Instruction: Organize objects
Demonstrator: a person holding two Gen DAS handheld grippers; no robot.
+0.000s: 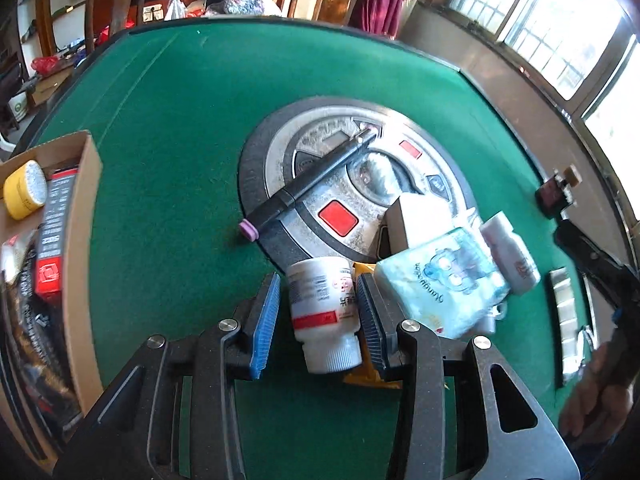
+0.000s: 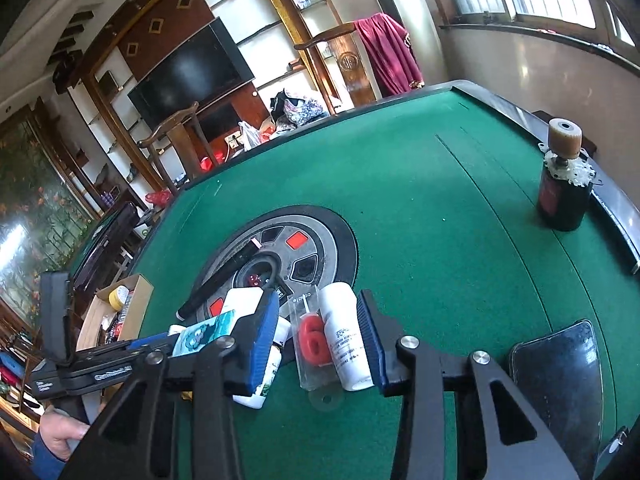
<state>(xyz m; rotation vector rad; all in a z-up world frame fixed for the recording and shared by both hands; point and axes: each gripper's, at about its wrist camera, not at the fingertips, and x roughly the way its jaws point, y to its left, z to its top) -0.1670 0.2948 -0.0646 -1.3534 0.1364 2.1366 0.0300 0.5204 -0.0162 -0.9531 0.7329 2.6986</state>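
Note:
In the left wrist view a white pill bottle (image 1: 324,316) with a red-banded label lies on the green felt between the blue pads of my left gripper (image 1: 318,284). The right pad is at its side and a gap shows at the left pad, so the gripper is open. In the right wrist view a clear pack with a red "6" candle (image 2: 314,340) and a small white bottle (image 2: 344,340) lie side by side between the pads of my right gripper (image 2: 318,296). The bottle is against the right pad, and green felt shows beside the left pad.
A cardboard box (image 1: 86,200) at the left holds a yellow jar (image 1: 24,196) and a red-and-black carton. A black marker (image 1: 312,176) lies across the table's round centre disc (image 1: 360,152). A tissue pack (image 1: 440,280), a dark motor can (image 2: 564,188) and a black phone (image 2: 560,380) sit nearby.

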